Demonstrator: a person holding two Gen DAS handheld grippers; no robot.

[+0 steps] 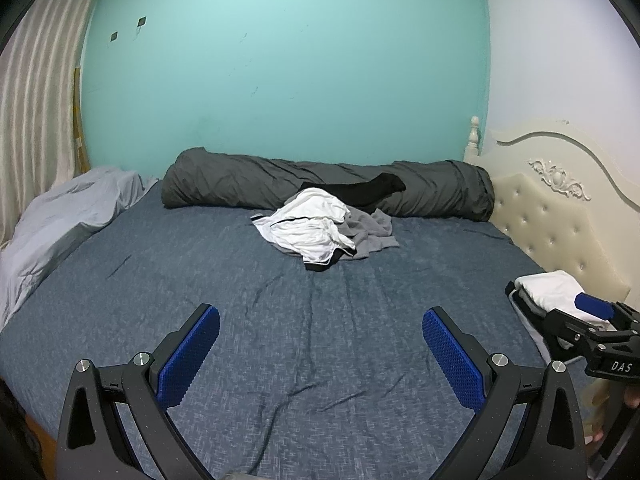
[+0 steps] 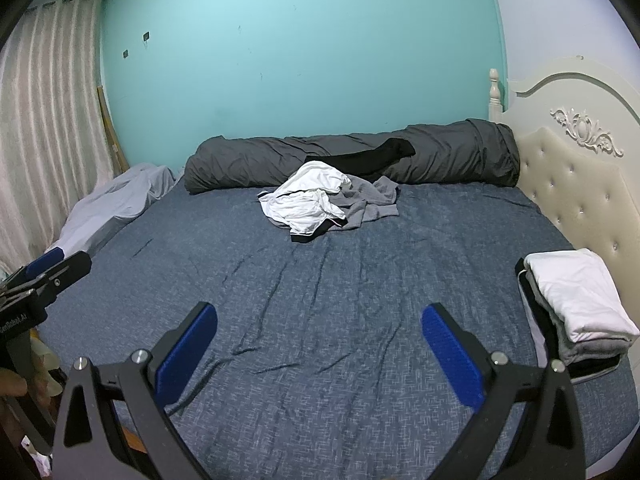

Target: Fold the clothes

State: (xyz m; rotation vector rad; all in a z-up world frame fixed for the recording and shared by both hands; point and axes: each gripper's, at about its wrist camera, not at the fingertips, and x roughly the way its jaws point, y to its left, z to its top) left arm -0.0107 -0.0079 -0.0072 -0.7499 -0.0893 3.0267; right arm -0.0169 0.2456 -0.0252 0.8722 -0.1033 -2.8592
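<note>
A heap of unfolded clothes lies at the far middle of the bed: a white garment with black trim (image 1: 308, 228) (image 2: 306, 202), a grey garment (image 1: 374, 232) (image 2: 372, 200) and a black one (image 1: 368, 192) (image 2: 372, 160) draped on the bolster. A stack of folded clothes (image 1: 554, 294) (image 2: 576, 304), white on top, sits at the bed's right edge. My left gripper (image 1: 320, 344) is open and empty over the near bed. My right gripper (image 2: 320, 340) is open and empty too, and shows at the right of the left wrist view (image 1: 596, 320).
The bed has a blue-grey sheet (image 1: 280, 312) (image 2: 320, 288). A dark grey rolled quilt (image 1: 248, 182) (image 2: 260, 160) lies along the teal wall. A light grey pillow (image 1: 68, 216) is at the left, a cream tufted headboard (image 1: 556, 216) (image 2: 580, 184) at the right, curtains (image 2: 44, 128) far left.
</note>
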